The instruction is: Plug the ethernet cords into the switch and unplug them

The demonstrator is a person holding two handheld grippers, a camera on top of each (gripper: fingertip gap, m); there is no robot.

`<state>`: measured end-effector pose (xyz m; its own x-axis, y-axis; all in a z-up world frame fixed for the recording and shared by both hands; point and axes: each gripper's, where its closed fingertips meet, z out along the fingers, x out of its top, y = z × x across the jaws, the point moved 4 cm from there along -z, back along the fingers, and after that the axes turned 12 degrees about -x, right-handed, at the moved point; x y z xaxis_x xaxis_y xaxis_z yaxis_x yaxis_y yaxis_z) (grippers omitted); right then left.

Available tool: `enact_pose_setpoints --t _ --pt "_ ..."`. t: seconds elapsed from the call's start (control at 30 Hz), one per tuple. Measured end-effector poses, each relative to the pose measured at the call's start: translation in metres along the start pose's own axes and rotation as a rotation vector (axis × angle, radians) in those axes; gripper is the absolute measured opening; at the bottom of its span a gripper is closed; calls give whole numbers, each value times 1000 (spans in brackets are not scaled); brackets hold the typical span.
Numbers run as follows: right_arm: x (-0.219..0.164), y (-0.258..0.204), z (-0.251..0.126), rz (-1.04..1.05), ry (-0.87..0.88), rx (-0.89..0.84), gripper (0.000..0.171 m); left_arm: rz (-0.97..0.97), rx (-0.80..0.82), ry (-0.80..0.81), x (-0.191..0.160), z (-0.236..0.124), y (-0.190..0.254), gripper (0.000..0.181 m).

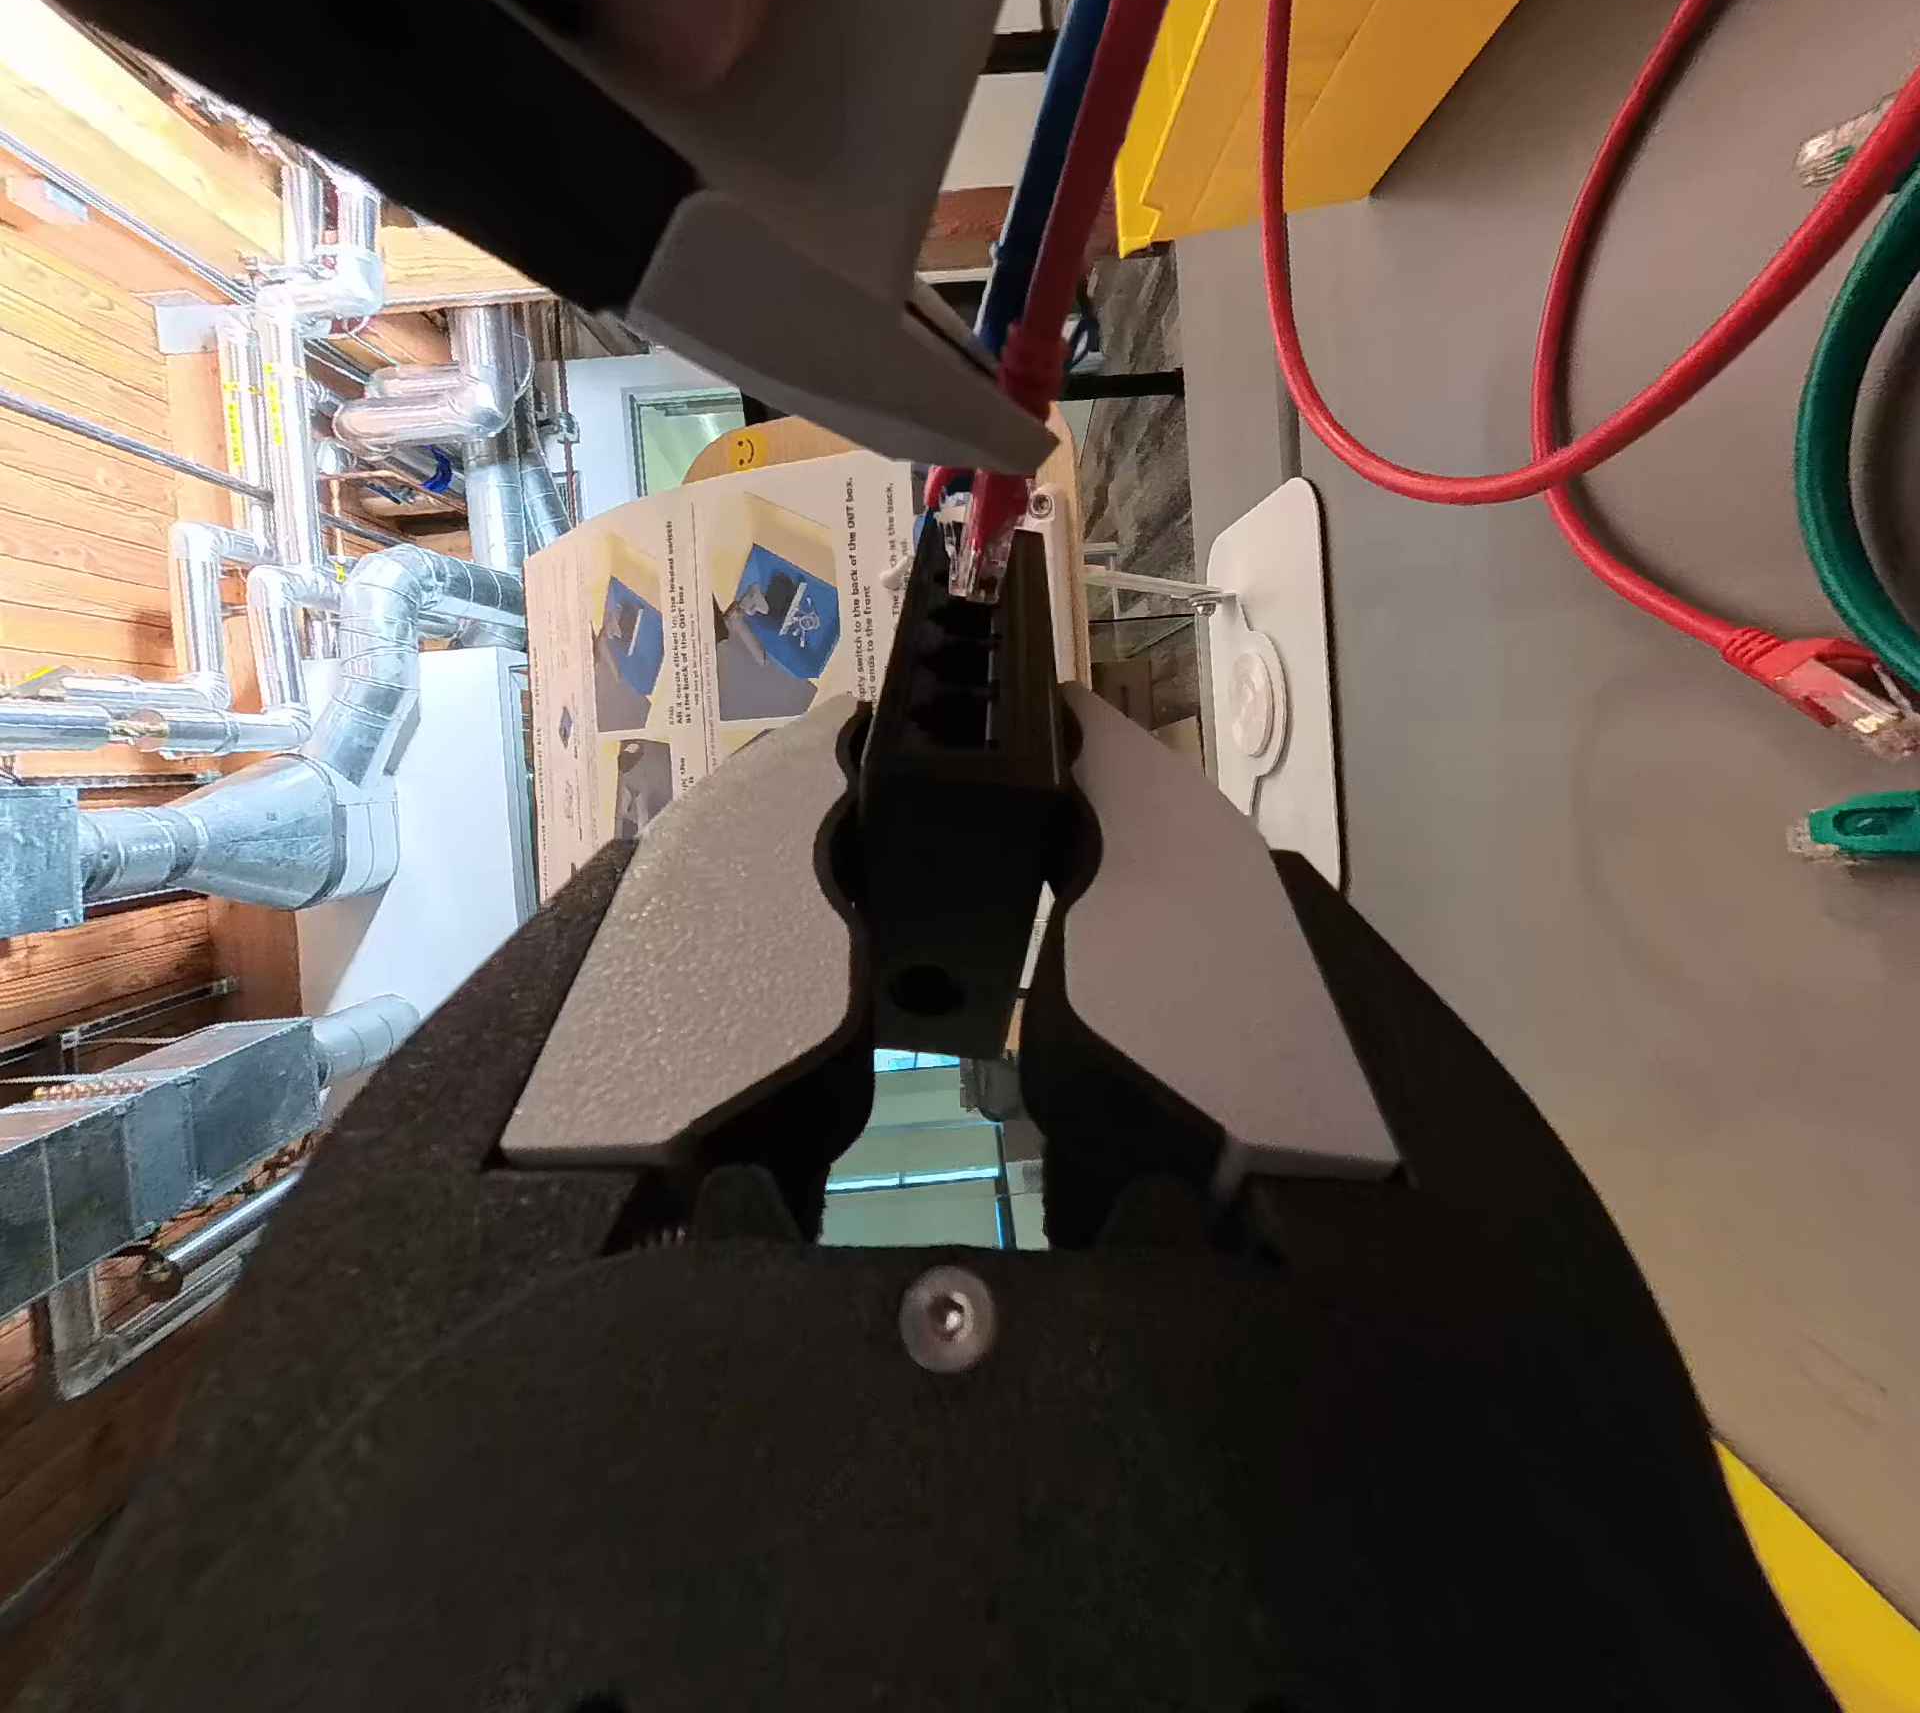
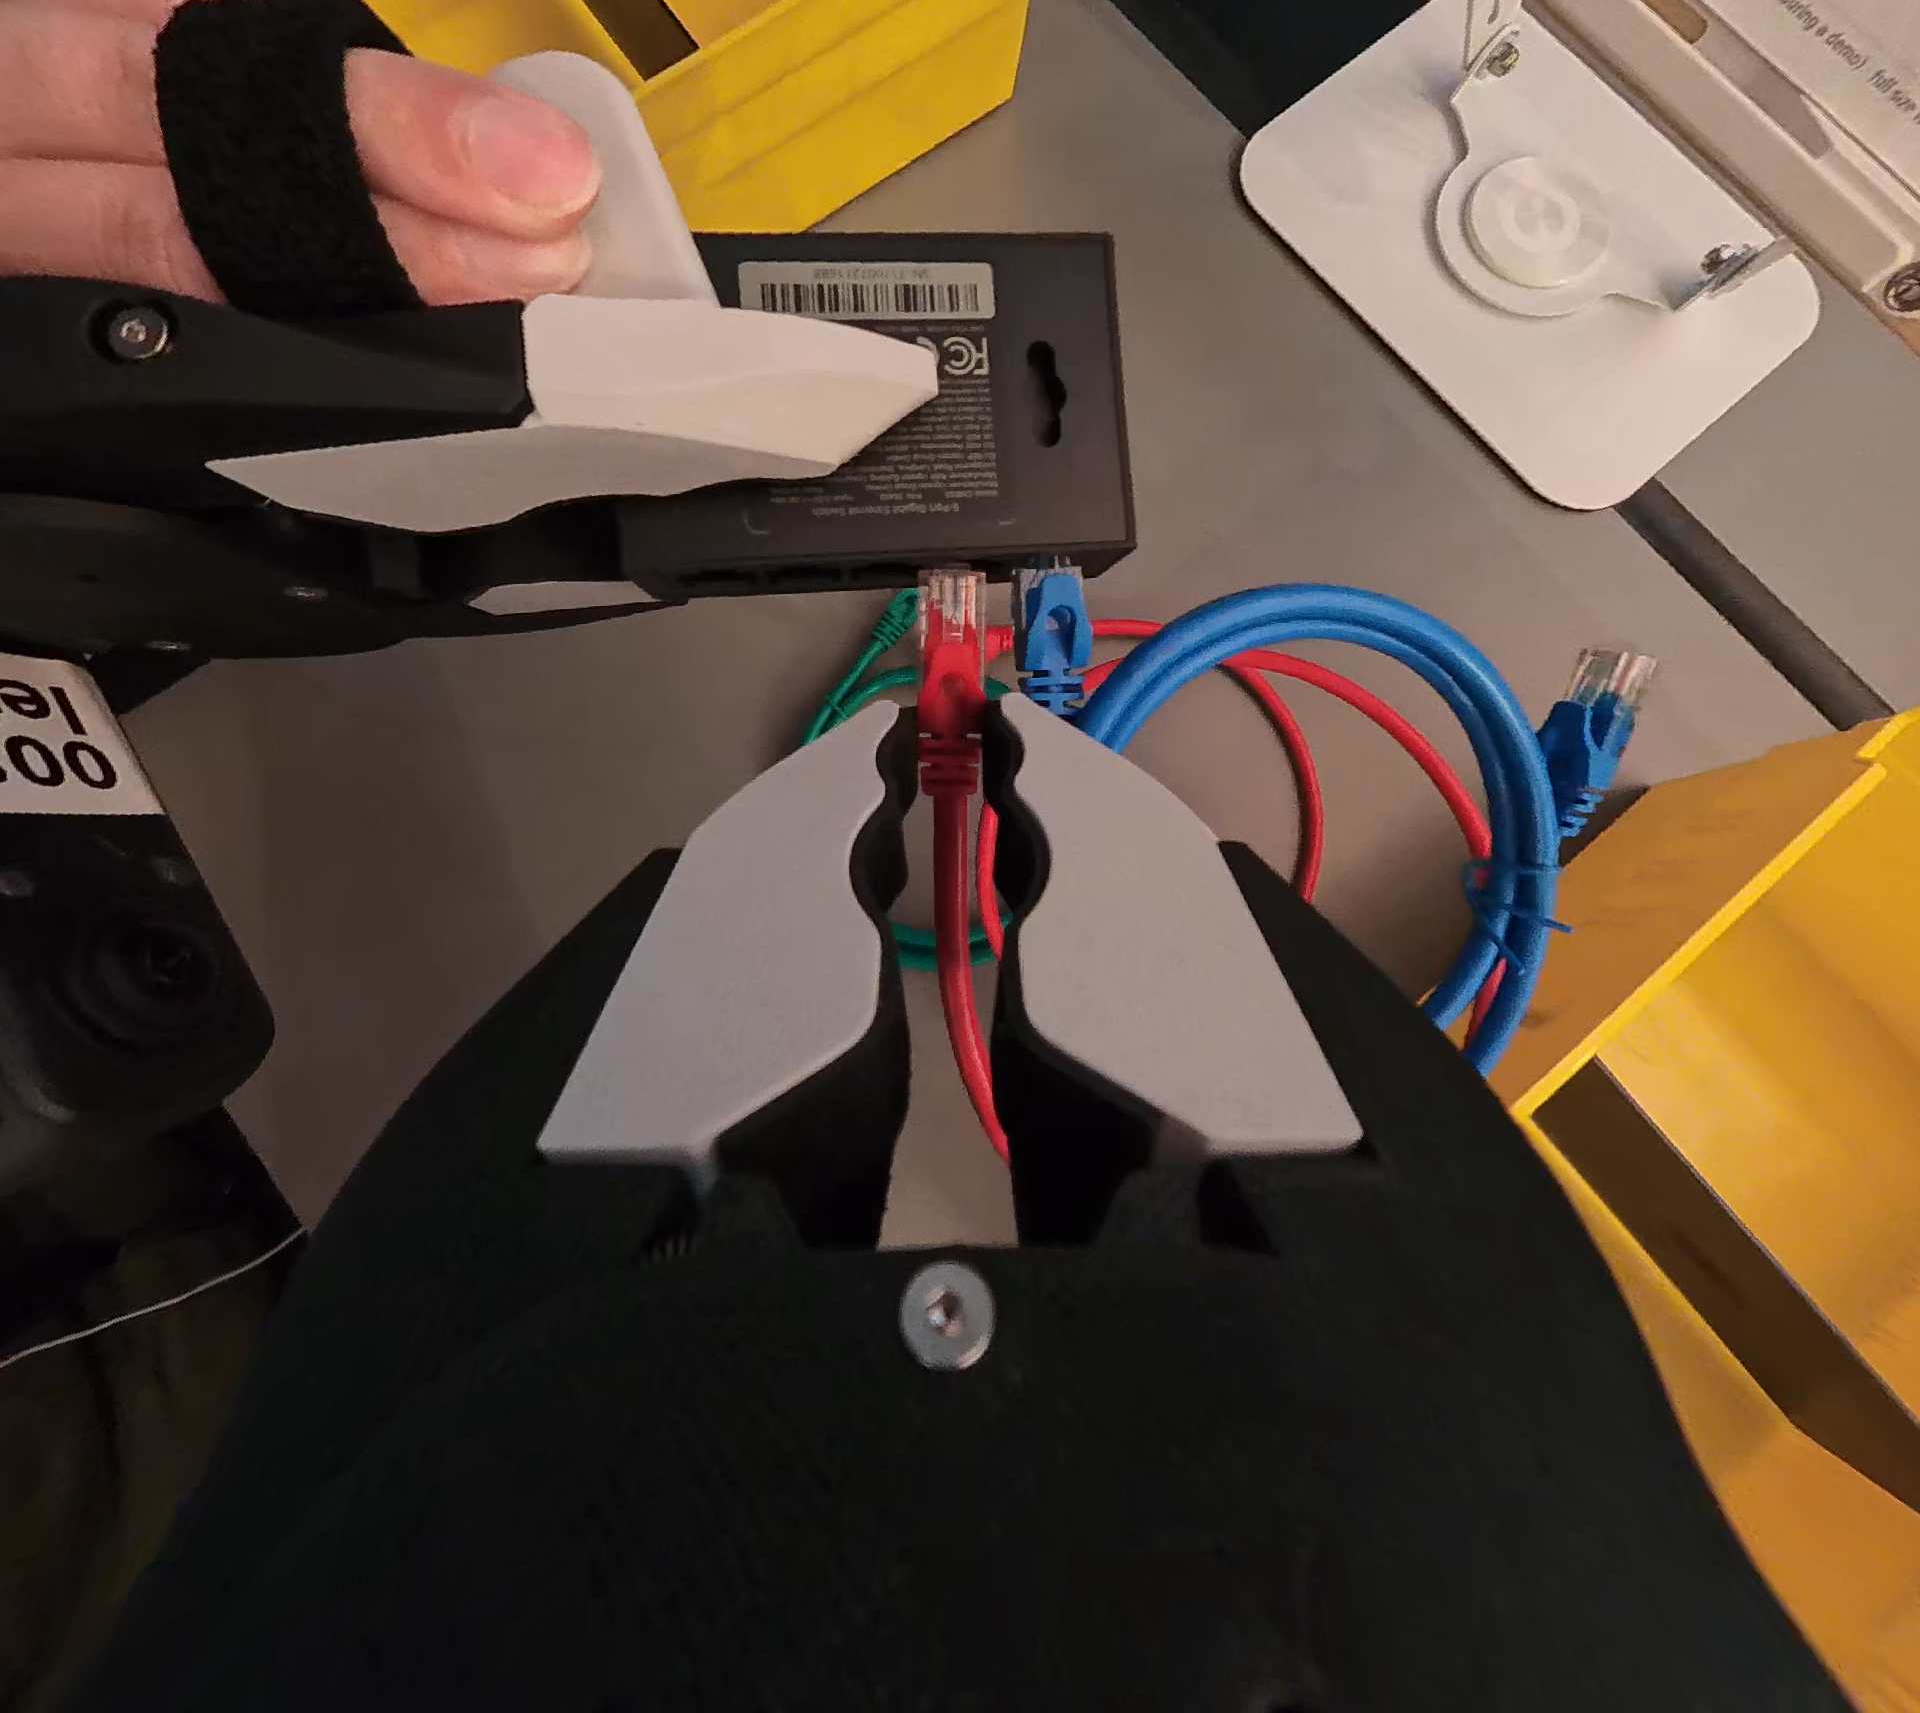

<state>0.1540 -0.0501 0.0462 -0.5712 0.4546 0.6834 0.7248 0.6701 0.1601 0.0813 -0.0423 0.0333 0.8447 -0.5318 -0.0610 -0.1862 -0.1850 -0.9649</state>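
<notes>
Grey table (image 2: 1299, 437) with yellow bins (image 2: 831, 1) at its edges and a white stand base (image 2: 1621, 375) to the far right. Loose on the table: a coiled blue cord (image 2: 1455, 697), slack loops of red, and a green cord (image 1: 1839, 458).

My left gripper (image 1: 961, 790) is closed on the black switch (image 2: 1081, 375), clamping its body by the short end and holding it underside-up, off the table, port row facing my right hand. The blue plug (image 2: 1051, 624) sits at the end port — whether it is fully seated I cannot tell.

My right gripper (image 2: 951, 764) is pinched nearly shut on the strain-relief boot of the red cord (image 2: 951, 915), and the clear-tipped red plug (image 2: 953, 614) sticks out ahead of the fingertips.

Key relation: the plug's long axis runs straight along my right fingers and square to the port face — its tip is just at the mouth of the port next to the blue one, touching or barely apart. Judged step: insertion of the red cord. Next move looks like a short straight push forward, left hand bracing against it.
</notes>
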Motion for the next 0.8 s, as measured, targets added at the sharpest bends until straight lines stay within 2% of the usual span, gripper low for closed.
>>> enact_pose_setpoints --t 0.43,0.63,0.8 --pt "-3 2 1 -15 -4 46 13 49 5 24 7 -1 3 29" --pt "-5 2 3 -52 -30 11 13 82 -2 61 15 -3 7 29" --pt "5 1 2 -90 52 1 13 76 37 30 5 -6 -1 30"
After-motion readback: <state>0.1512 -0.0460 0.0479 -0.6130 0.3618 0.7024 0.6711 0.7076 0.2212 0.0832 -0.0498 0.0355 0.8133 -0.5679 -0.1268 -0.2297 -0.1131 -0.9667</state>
